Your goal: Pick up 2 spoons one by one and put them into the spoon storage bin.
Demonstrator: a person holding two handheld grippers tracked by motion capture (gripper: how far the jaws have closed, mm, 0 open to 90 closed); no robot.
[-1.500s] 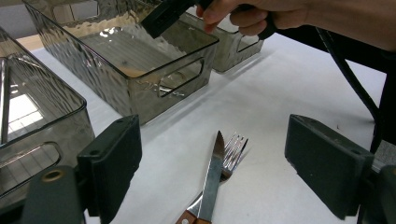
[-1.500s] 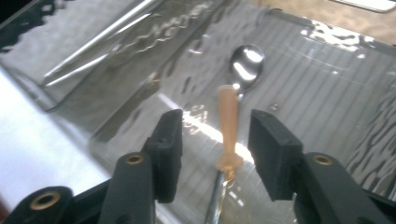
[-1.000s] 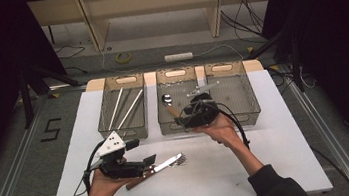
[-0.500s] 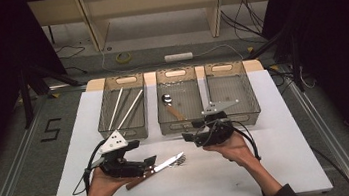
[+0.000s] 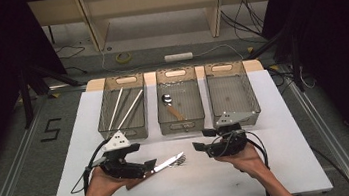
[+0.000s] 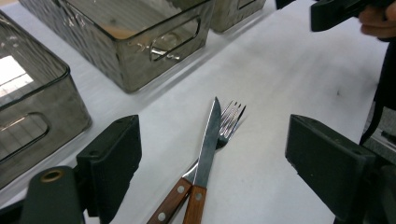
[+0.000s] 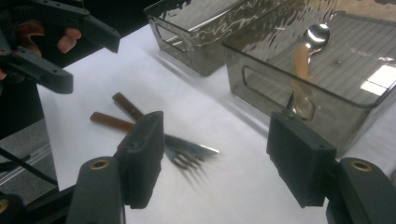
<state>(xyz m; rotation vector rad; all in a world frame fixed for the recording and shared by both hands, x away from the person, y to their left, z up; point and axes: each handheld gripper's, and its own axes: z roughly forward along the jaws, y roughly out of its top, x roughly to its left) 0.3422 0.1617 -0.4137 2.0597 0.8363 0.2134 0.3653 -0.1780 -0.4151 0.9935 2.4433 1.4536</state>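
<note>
1. The knife (image 6: 207, 140) had a wooden riveted handle and a steel blade; it lay flat on the white table (image 5: 281, 165), crossing over the fork.
2. The fork (image 6: 229, 122) lay beneath it, tines just beside the knife's tip.

Your only legible sign: black numeral "5" (image 5: 51, 129) marked on grey floor (image 5: 14, 163), left of your table (image 5: 82, 139).
</note>
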